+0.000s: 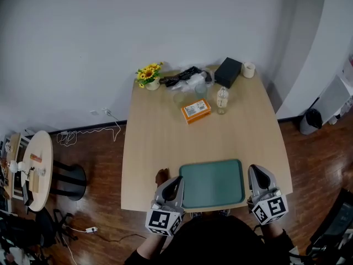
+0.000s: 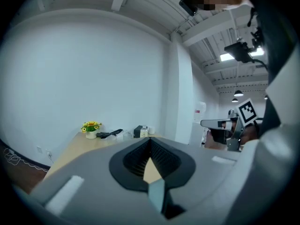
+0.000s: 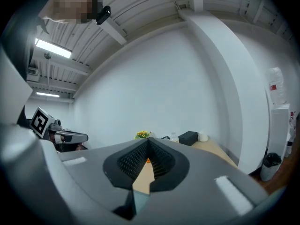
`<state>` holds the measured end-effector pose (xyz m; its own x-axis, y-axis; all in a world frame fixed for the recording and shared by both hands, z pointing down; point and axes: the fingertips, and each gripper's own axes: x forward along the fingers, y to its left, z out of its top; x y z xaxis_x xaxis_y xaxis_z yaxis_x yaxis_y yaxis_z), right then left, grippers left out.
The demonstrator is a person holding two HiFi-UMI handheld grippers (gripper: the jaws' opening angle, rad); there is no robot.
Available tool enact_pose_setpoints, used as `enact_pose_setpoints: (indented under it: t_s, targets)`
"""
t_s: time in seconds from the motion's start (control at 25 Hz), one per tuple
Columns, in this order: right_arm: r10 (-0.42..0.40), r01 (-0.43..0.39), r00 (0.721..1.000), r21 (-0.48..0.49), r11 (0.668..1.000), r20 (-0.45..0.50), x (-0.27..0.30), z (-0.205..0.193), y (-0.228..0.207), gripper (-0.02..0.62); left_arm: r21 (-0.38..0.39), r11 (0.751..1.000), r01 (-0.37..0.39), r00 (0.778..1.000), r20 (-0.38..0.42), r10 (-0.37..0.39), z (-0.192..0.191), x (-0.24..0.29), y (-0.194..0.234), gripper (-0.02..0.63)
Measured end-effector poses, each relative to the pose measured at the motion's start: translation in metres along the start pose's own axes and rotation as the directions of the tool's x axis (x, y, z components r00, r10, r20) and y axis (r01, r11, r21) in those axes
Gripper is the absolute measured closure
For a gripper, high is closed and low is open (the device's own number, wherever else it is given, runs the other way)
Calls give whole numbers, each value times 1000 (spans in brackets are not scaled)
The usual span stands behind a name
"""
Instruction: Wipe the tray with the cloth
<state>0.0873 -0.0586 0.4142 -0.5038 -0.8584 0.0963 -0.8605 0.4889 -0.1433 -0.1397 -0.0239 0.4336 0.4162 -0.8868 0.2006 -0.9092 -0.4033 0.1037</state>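
**A:** Why is everything else pushed to the back of the surface (image 1: pixel 165 142)?

**B:** I'd say it's to leave working room. The flower pot (image 1: pixel 149 76), the black box (image 1: pixel 228 72), the bottle (image 1: pixel 222 100) and the orange packet (image 1: pixel 196 111) sit at the far end, well apart from the green tray (image 1: pixel 212 184). The tray lies flat at the near edge, right in front of the person, where both arms can reach it.

**A:** And the tools?

**B:** They flank it. The left tool (image 1: pixel 175 182) is just beside the tray's left edge and the right tool (image 1: pixel 259 175) just beside its right edge. Both point away from the person, roughly level. Each has its jaws pressed together with nothing between them. That looks like a ready stance, not a wiping one.

**A:** So where's the cloth?

**B:** Neither tool has it. There's a small brown lump (image 1: pixel 161 176) on the surface just left of the tray, beside the left tool. It could be the cloth, but it's too small to tell. If it is, it lies within easy reach. The tray looks bare, and wiping doesn't seem to be under way.
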Motion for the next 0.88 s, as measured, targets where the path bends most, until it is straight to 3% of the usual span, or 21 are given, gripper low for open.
enact_pose_setpoints:
  t_s: [0.88]
  targets:
    - [43,-43,999,-15,999,-2,9,1,6,595,7,1000,-11,999,-37,11,-9,1,1,603]
